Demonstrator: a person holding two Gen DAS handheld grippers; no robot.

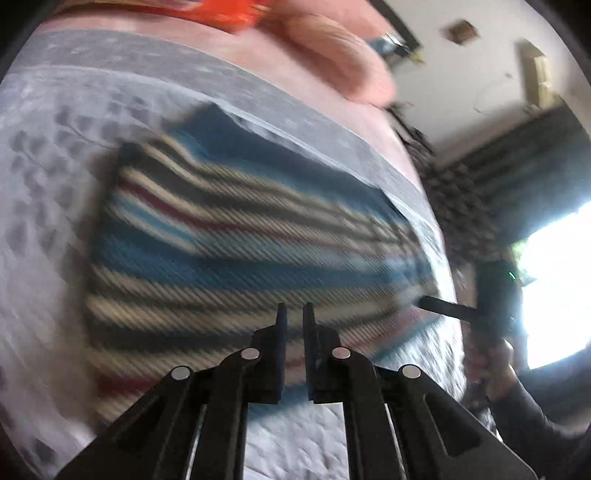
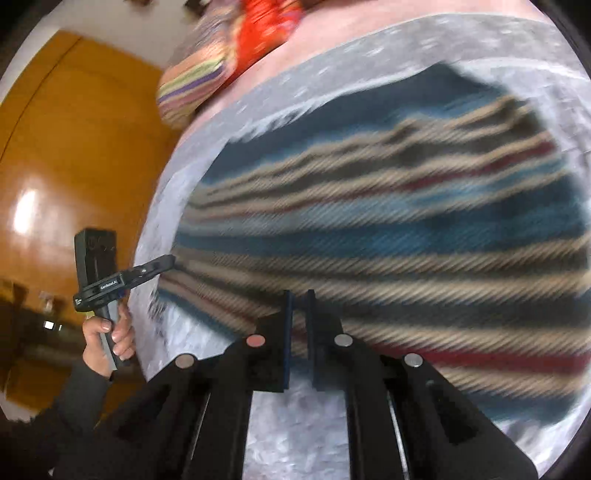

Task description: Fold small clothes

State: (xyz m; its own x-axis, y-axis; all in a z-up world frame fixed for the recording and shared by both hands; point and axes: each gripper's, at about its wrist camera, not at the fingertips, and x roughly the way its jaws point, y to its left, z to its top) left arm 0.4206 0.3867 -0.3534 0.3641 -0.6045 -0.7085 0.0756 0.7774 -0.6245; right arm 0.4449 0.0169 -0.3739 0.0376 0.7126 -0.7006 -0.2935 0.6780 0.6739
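Observation:
A small striped cloth (image 1: 229, 236) in blue, beige, dark grey and red lies spread flat on a pale grey bedspread (image 1: 40, 192); both views are motion-blurred. My left gripper (image 1: 294, 314) hovers over the cloth's near edge, jaws shut to a thin slit with nothing visibly pinched. In the right wrist view the same cloth (image 2: 388, 229) fills the middle, and my right gripper (image 2: 298, 300) sits over its near edge, also shut to a slit. The right gripper (image 1: 441, 307) touches the cloth's right end. The left gripper (image 2: 159, 266) meets the cloth's left end, held by a hand (image 2: 107, 336).
A pink sheet (image 1: 332, 48) and a red patterned fabric (image 2: 266, 33) lie beyond the bedspread, beside a striped cushion (image 2: 192, 88). An orange wooden door (image 2: 74, 155) stands at the left. A bright window (image 1: 554, 295) is at the right.

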